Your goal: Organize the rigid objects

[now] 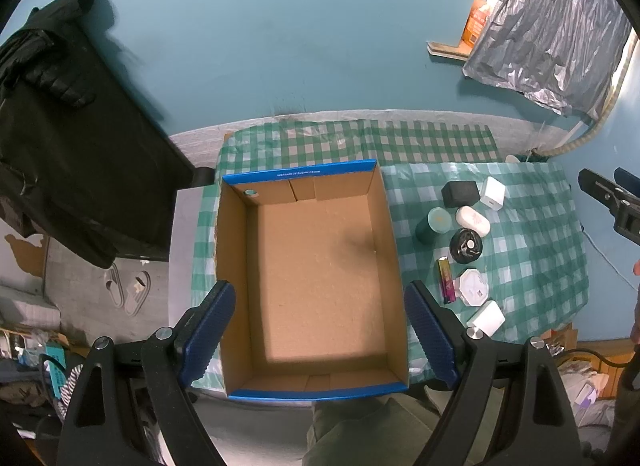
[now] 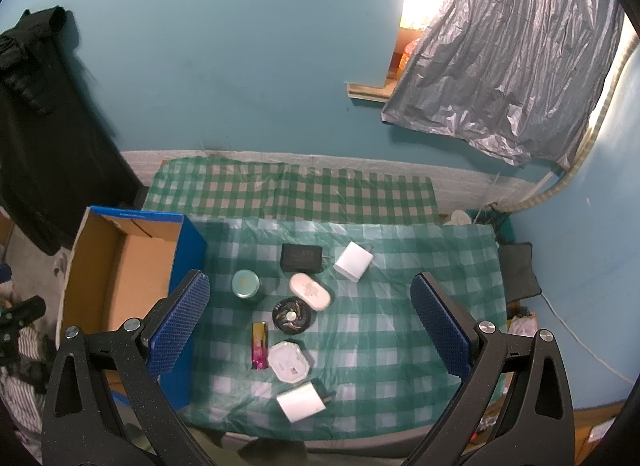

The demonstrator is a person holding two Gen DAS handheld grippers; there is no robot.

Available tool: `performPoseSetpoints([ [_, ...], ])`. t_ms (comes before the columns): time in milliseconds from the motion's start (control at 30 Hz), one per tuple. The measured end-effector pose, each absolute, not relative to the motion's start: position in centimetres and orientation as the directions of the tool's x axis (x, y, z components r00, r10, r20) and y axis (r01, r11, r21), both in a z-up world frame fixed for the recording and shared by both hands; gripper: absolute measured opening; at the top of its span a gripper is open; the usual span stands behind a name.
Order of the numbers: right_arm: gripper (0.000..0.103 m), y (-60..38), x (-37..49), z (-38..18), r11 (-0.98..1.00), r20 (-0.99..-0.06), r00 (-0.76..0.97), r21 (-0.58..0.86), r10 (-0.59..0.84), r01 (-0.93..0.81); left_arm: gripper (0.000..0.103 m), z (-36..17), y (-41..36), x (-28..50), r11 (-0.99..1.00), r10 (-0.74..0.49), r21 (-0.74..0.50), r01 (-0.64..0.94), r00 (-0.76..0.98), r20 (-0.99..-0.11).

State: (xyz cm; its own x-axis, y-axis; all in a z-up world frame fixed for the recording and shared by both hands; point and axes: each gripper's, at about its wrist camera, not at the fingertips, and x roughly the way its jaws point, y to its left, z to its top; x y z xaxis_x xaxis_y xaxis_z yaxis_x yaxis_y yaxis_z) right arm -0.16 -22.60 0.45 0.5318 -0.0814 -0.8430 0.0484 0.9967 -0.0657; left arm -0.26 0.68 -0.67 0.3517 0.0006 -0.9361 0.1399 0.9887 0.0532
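An empty cardboard box (image 1: pixel 382 225) with blue rims sits on the checked cloth; its wall shows at left in the right wrist view (image 2: pixel 188 254). My left gripper (image 1: pixel 320 326) hangs open above the box. My right gripper (image 2: pixel 310 330) hangs open above several small objects: a black box (image 2: pixel 302 257), a white cube charger (image 2: pixel 353 260), a teal jar (image 2: pixel 246 284), a white oval case (image 2: pixel 310 292), a black round fan (image 2: pixel 293 314), a colourful lighter (image 2: pixel 259 346), a white octagonal case (image 2: pixel 289 360) and a white plug adapter (image 2: pixel 302 400). Both grippers are empty.
The green checked cloth (image 2: pixel 380 326) covers a small table against a teal wall. Dark clothes (image 1: pixel 60 145) hang at the left. A silver sheet (image 2: pixel 500 65) hangs at the upper right. Slippers (image 1: pixel 130 290) lie on the floor left of the table.
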Motion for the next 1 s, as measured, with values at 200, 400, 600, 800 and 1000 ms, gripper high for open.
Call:
performPoseSetpoints([
  [200, 0.1, -22.1, 0.1, 0.0, 0.997, -0.846, 0.527, -0.066, -0.083, 0.051, 0.087, -0.7, 0.8, -0.2, 0.988, 0.001, 0.055, 0.144, 0.349, -0.937],
  [400, 0.1, -22.0, 0.4, 0.0, 0.996, -0.846, 0.526, -0.066, -0.083, 0.051, 0.087, -0.8, 0.8, -0.1, 0.988, 0.003, 0.056, 0.143, 0.347, -0.938],
  [600, 0.1, -22.9, -1.2, -2.3, 0.996, -0.86, 0.503, -0.066, -0.085, 0.056, 0.087, -1.8, 2.1, 0.6, 0.989, 0.021, 0.068, 0.134, 0.326, -0.945],
  [800, 0.1, -23.8, -1.1, -4.5, 0.997, -0.889, 0.451, -0.045, -0.071, 0.07, 0.087, -3.5, 4.8, 1.4, 0.988, 0.066, 0.103, 0.115, 0.285, -0.956],
  [1000, 0.1, -24.1, -0.1, -6.9, 0.999, -0.919, 0.393, -0.003, -0.024, 0.054, 0.087, -5.4, 8.1, 1.8, 0.991, 0.084, 0.105, 0.078, 0.24, -0.967],
])
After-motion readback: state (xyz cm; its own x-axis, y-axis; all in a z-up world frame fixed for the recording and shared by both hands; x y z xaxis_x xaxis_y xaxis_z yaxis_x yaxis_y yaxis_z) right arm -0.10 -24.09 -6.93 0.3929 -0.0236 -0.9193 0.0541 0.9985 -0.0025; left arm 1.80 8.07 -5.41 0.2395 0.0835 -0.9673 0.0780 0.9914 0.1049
